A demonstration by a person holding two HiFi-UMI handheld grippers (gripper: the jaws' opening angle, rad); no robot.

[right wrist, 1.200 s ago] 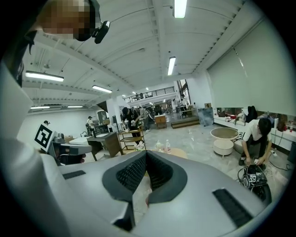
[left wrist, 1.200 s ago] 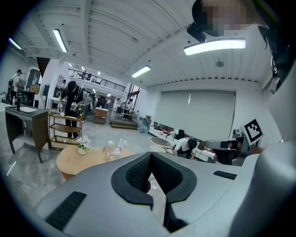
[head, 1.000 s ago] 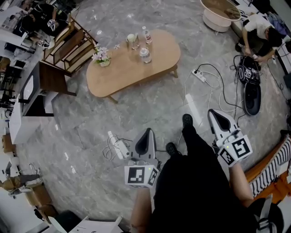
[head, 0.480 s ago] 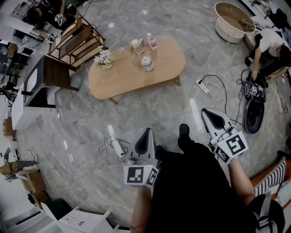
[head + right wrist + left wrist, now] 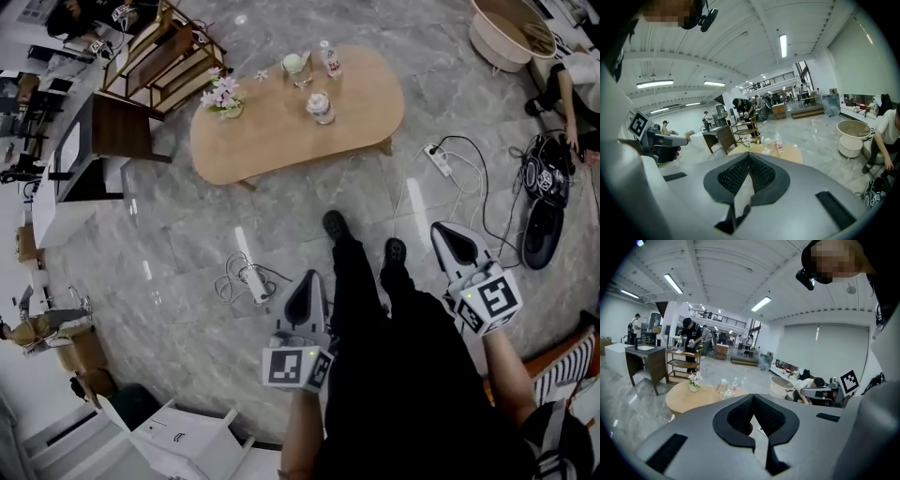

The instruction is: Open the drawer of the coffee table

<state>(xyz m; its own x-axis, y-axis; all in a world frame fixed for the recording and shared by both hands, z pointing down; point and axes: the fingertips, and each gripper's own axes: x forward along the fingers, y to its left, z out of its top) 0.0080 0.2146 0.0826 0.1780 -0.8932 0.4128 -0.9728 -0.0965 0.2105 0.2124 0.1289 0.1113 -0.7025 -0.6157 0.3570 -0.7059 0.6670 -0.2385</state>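
Since no drawer front showed from this side, the main risks were floor cables and the loaded tabletop.
Left gripper (image 5: 306, 284) and right gripper (image 5: 444, 234) both had jaws pressed together, empty, well apart from the coffee table (image 5: 281, 150) at 12 o'clock. Power strip (image 5: 251, 281) with loose cable lay at 10 o'clock beside the left gripper, a second strip (image 5: 438, 159) at 1 o'clock: likely snag on approach. A jerky pull could tip the bottles (image 5: 321, 106) and flower vase (image 5: 223, 97).
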